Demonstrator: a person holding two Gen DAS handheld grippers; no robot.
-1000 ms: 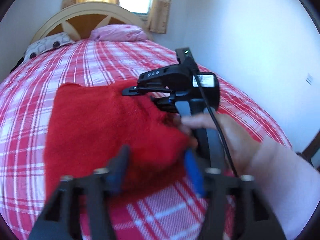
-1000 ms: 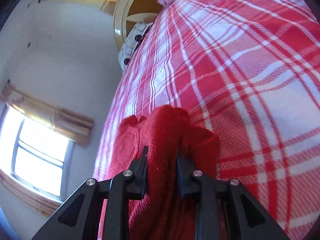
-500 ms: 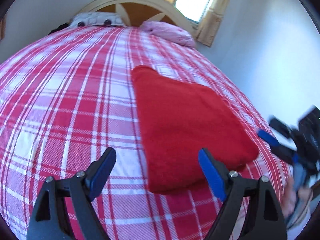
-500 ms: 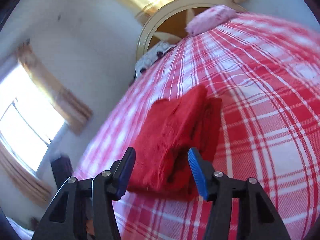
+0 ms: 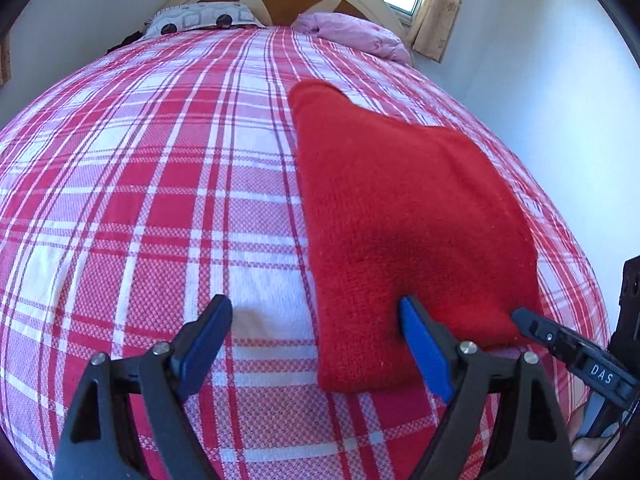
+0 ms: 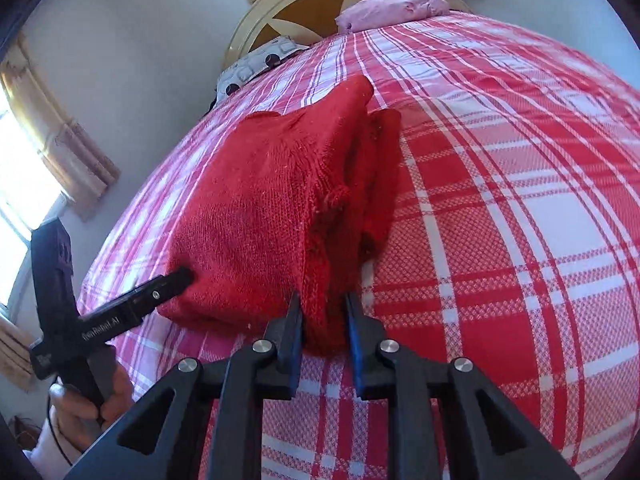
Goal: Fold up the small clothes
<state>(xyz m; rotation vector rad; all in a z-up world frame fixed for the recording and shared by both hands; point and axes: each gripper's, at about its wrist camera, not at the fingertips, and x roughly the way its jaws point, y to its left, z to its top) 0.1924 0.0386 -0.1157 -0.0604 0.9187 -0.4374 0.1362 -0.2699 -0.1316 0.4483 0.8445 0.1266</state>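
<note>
Red knit garment [image 5: 404, 208]; red-white plaid bedspread [image 5: 160, 200].

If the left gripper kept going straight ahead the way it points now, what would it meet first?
Probably the plaid bedspread: the open left gripper points mostly at bare cover, with only its right finger over the red knit garment. Depth is unclear.

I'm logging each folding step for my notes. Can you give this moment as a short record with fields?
garment: red knit garment, folded, lying on the bed
surface: red and white plaid bedspread
left gripper: open, right finger at the garment's near edge, holding nothing
right gripper: shut on the garment's near edge
pillows: pink pillow and patterned pillow at the headboard
fold state: layers stacked, loose edges visible in the right wrist view
</note>
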